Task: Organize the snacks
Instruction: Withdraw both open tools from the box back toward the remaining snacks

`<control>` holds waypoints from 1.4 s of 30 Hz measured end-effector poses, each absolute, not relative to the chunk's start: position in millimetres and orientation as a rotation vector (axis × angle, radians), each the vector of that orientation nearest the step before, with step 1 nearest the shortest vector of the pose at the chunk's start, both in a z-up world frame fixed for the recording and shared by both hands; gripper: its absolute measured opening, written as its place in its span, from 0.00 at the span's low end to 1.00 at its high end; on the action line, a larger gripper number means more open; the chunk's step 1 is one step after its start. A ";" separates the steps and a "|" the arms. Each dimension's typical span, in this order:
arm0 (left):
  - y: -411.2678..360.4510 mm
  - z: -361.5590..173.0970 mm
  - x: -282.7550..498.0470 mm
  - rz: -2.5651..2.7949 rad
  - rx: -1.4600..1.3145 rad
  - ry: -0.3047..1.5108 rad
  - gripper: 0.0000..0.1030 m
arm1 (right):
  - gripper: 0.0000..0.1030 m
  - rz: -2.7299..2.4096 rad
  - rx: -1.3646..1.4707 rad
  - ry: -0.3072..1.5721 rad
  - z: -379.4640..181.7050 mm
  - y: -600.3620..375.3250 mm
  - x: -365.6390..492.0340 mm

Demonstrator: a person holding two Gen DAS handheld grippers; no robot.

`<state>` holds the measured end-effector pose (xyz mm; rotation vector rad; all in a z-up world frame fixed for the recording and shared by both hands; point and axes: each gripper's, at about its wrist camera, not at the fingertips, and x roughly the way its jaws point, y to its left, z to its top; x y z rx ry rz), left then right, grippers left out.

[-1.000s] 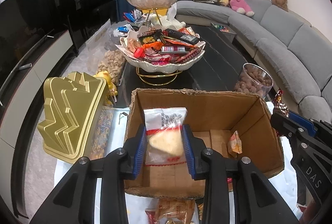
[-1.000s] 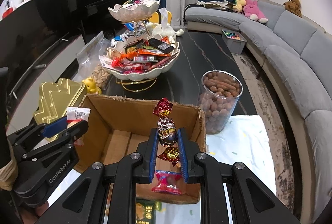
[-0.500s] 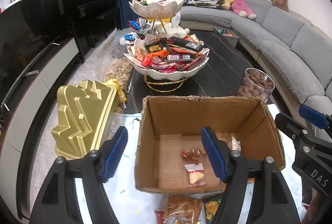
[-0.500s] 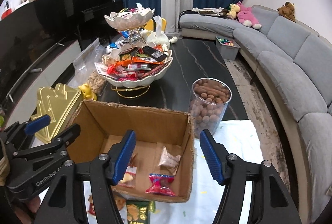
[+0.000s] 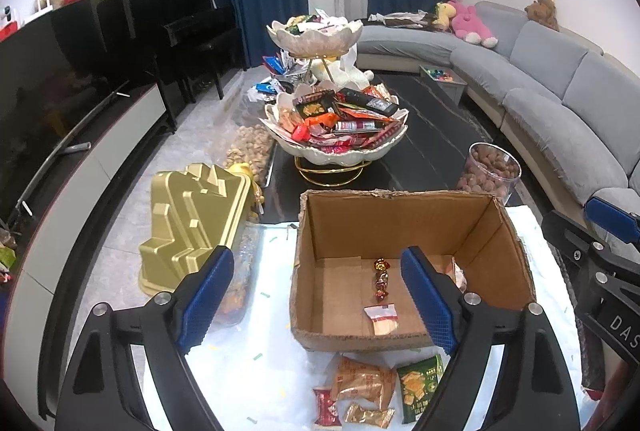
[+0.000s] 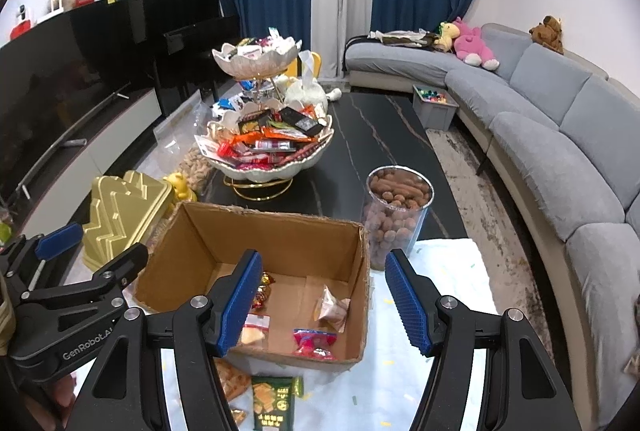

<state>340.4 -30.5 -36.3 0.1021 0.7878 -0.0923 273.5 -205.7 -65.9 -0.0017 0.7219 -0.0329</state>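
open cardboard box (image 5: 404, 227) at centre on white cloth (image 5: 260, 359), top edges torn, brown walls upright. inside on the floor: foil candy string (image 5: 381, 279) lying lengthwise, red-and-white cracker packet (image 5: 383, 318) just toward 6 o'clock of it, clear wrapped sweet (image 6: 331, 305) toward 3 o'clock, pink packet (image 6: 314, 341) near the front wall. outside the front wall at 6 o'clock: orange biscuit pack (image 5: 362, 385), green snack pack (image 5: 420, 387), small red packet (image 5: 326, 407), gold wrapper (image 5: 370, 416).

left gripper (image 5: 316, 305) with jaws opening wide, nothing between the blue pads (image 5: 206, 297), straddling the box's left wall. right gripper (image 6: 322, 305) spread apart and empty, above the box's right side.

at 9 o'clock of the box, gold tree-shaped tin (image 5: 192, 225). at 12 o'clock, two-tier shell dish (image 5: 340, 139) heaped with snacks on dark table (image 5: 432, 151). at 2 o'clock, clear tub of nuts (image 5: 490, 171). grey sofa (image 5: 560, 103) along 3 o'clock.
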 end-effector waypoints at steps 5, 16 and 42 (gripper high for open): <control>-27.2 -25.9 327.4 -0.083 0.104 0.775 0.86 | 0.63 -0.029 -0.001 0.703 -57.5 -203.2 261.7; -19.0 -18.6 300.9 -0.073 0.099 0.769 0.99 | 0.74 -0.034 0.003 0.681 -52.4 -198.8 235.9; -4.3 -35.9 259.0 -0.059 0.069 0.758 0.99 | 0.81 -0.041 0.006 0.684 -70.0 -194.7 193.6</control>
